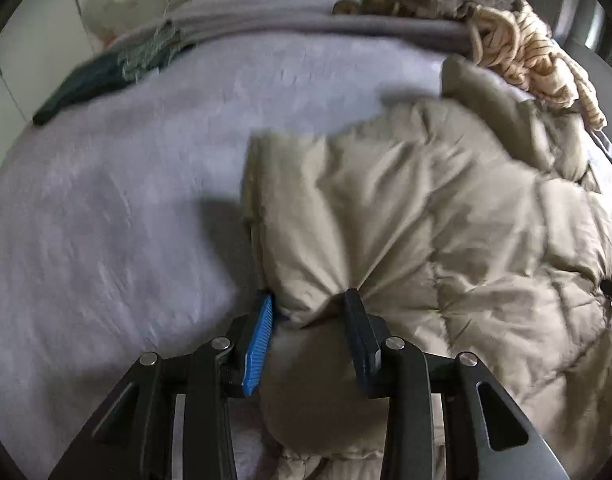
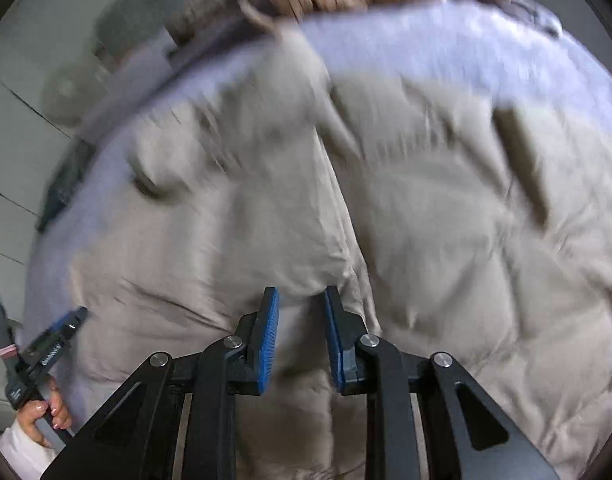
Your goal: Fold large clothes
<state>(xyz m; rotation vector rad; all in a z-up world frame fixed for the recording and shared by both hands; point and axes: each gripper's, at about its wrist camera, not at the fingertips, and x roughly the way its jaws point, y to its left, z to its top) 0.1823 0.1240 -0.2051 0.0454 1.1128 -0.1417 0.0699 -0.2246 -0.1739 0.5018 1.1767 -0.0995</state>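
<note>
A beige quilted puffer jacket (image 1: 425, 200) lies spread on a lavender bedspread (image 1: 106, 200). My left gripper (image 1: 307, 304) stands at the jacket's near left corner, shut on a bunched fold of it; creases fan out from the black fingertip (image 1: 351, 300). In the right wrist view the jacket (image 2: 425, 220) fills most of the picture. My right gripper (image 2: 302, 294) points down into the jacket, with padded fabric pinched between its blue pads (image 2: 270, 336). At the lower left of that view, a hand (image 2: 46, 408) holds the left gripper (image 2: 72, 318) at the jacket's edge.
A dark green folded garment (image 1: 98, 76) lies at the bed's far left. A grey blanket (image 1: 306, 24) and a tan striped furry throw (image 1: 525, 48) lie along the far side. Pale floor (image 2: 10, 160) shows beyond the bed's left edge. Bare bedspread (image 2: 465, 48) lies beyond the jacket.
</note>
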